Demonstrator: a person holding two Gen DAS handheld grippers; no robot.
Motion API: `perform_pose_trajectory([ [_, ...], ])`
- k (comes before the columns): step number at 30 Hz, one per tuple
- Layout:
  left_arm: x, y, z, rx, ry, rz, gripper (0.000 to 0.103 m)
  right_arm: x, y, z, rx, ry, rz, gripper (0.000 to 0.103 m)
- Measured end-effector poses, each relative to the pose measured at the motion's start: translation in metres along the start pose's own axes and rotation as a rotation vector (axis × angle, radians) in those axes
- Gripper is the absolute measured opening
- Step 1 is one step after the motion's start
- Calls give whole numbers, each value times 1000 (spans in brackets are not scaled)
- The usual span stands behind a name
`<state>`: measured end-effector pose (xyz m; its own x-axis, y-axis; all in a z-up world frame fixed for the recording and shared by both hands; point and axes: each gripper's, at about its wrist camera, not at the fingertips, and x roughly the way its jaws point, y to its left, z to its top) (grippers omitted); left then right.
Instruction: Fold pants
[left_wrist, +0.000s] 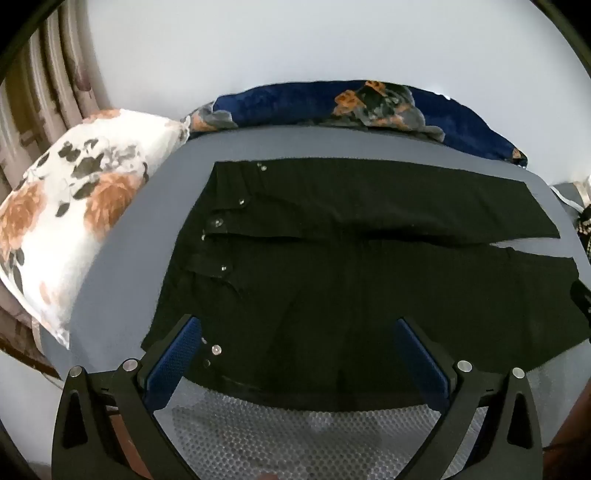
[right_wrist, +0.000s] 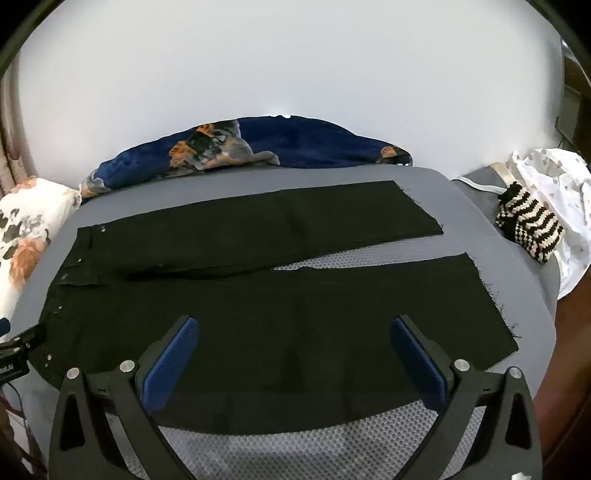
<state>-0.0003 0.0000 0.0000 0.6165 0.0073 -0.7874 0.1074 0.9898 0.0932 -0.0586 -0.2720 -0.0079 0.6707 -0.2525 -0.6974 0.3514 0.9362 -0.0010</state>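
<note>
Black pants (left_wrist: 332, 258) lie flat on a grey mesh-covered bed (left_wrist: 122, 258), waistband with metal buttons to the left, two legs stretching right. In the right wrist view the pants (right_wrist: 258, 295) show both leg hems at the right, with a narrow gap between the legs. My left gripper (left_wrist: 299, 328) is open, hovering over the near edge of the pants by the waist. My right gripper (right_wrist: 293, 328) is open, hovering over the near leg. The left gripper also shows at the left edge of the right wrist view (right_wrist: 18, 350).
A white floral pillow (left_wrist: 74, 206) lies at the left. A dark blue floral blanket (right_wrist: 258, 147) lies along the far edge by the white wall. A striped knitted item (right_wrist: 528, 229) and white cloth (right_wrist: 561, 192) sit at the right.
</note>
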Motion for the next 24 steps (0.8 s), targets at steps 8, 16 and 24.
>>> perform_pose_trajectory([
  [8,14,14,-17,-78,59,-42,103,2,2,0,0,10,16,103],
  [16,11,15,-7,-69,73,-42,103,2,13,-2,-14,0,10,103],
  [24,11,10,-10,-64,60,-36,103,1,12,-1,-16,-3,13,103],
])
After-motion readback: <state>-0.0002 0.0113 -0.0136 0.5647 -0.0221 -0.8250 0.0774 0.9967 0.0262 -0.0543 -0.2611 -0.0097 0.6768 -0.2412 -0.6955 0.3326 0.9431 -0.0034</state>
